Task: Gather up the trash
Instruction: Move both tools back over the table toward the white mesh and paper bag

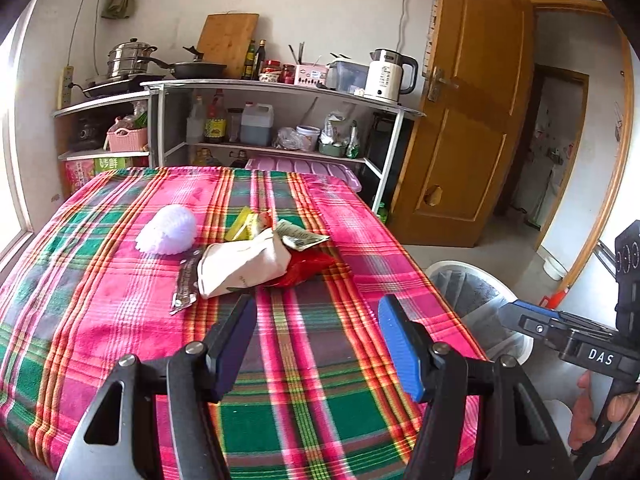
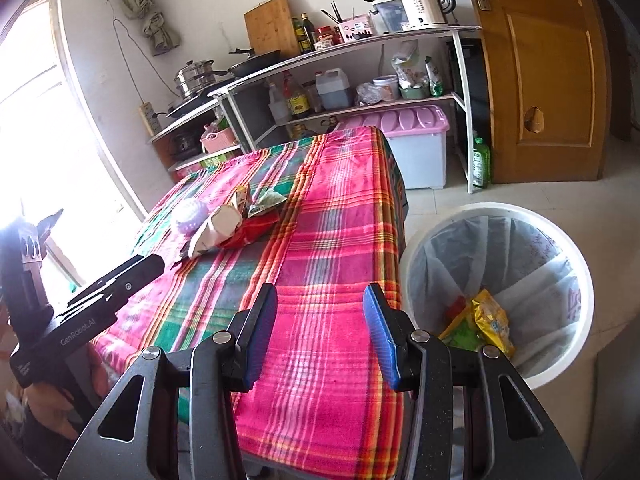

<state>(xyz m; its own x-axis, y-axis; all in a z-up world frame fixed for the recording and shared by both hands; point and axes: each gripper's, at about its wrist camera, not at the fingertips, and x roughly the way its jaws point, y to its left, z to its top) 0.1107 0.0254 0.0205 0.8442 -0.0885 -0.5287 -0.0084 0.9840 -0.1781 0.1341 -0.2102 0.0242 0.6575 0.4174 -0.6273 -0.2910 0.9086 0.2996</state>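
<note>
A pile of trash lies mid-table on the plaid cloth [image 1: 120,320]: a lilac foam net [image 1: 168,230], a beige paper pack [image 1: 244,264], a red wrapper [image 1: 310,270], a yellow wrapper [image 1: 242,224], a printed wrapper [image 1: 300,236] and a silver strip [image 1: 186,284]. My left gripper [image 1: 316,302] is open just short of the beige pack, with nothing between its fingers. My right gripper [image 2: 320,292] is open and empty over the table's near right corner, beside the white bin [image 2: 580,264]. The bin is lined and holds yellow and green wrappers [image 2: 484,324]. The pile [image 2: 224,228] lies ahead and to the left of it.
The bin [image 1: 448,268] stands on the floor off the table's right edge. Behind the table are shelves with cookware [image 1: 132,60], a kettle [image 1: 388,76] and a pink-lidded box [image 2: 416,148]. A wooden door [image 1: 468,120] stands open on the right. A window [image 2: 40,140] lies to the left.
</note>
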